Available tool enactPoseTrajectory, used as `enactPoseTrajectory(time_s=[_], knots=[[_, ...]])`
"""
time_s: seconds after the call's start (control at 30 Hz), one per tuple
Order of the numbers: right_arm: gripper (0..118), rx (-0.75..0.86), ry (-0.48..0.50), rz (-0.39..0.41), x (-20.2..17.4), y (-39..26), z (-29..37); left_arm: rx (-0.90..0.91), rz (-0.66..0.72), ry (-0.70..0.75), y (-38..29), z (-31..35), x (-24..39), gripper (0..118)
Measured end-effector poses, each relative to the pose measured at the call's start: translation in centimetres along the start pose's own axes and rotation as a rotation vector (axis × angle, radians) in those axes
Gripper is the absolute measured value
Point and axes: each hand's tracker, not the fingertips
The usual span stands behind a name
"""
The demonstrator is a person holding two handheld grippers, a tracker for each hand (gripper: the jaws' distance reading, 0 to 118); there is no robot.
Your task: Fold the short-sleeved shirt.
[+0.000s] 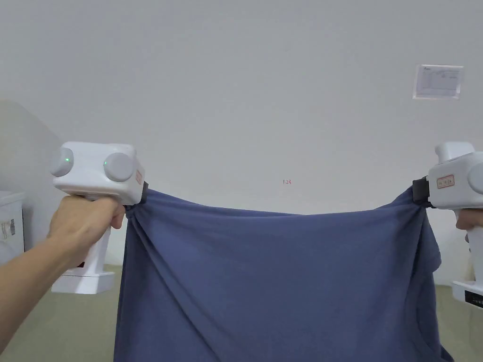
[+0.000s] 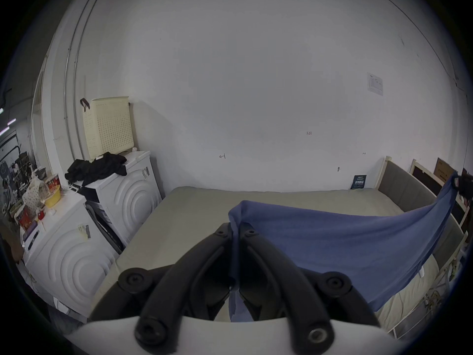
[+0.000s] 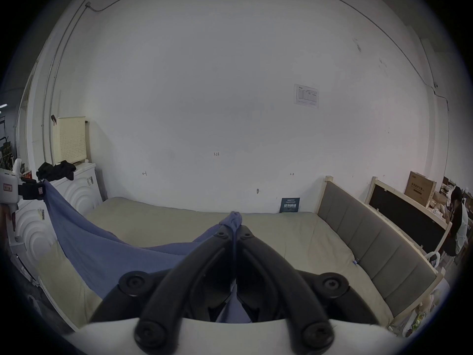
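A blue short-sleeved shirt hangs spread in the air between my two grippers, above a beige bed. My left gripper is shut on the shirt's upper left corner; in the left gripper view its black jaws pinch the blue cloth at the tips. My right gripper is shut on the upper right corner, and in the right gripper view a bunch of the shirt pokes out past the closed jaw tips. The top edge sags slightly between the two holds.
The bed has a grey padded headboard on the right. White washing machines stand to the left, with black clothes and a cream basket on top. A person stands far right beyond the headboard.
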Motion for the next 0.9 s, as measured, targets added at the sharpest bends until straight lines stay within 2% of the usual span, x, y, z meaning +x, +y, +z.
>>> enactPoseTrajectory(time_s=[0.63, 0.77, 0.9], knots=[[3, 0.063, -0.046, 0.035, -0.8, 8.3, -15.0, 0.092, 0.022, 0.094, 9.0, -12.0, 2.9, 4], [3, 0.07, -0.055, 0.023, -1.2, 9.0, -18.0, 0.11, 0.028, 0.123, 9.8, -14.7, 3.3, 4], [3, 0.073, -0.064, 0.044, -2.0, 9.4, -20.9, 0.106, 0.021, 0.139, 9.8, -18.1, 3.9, 4]])
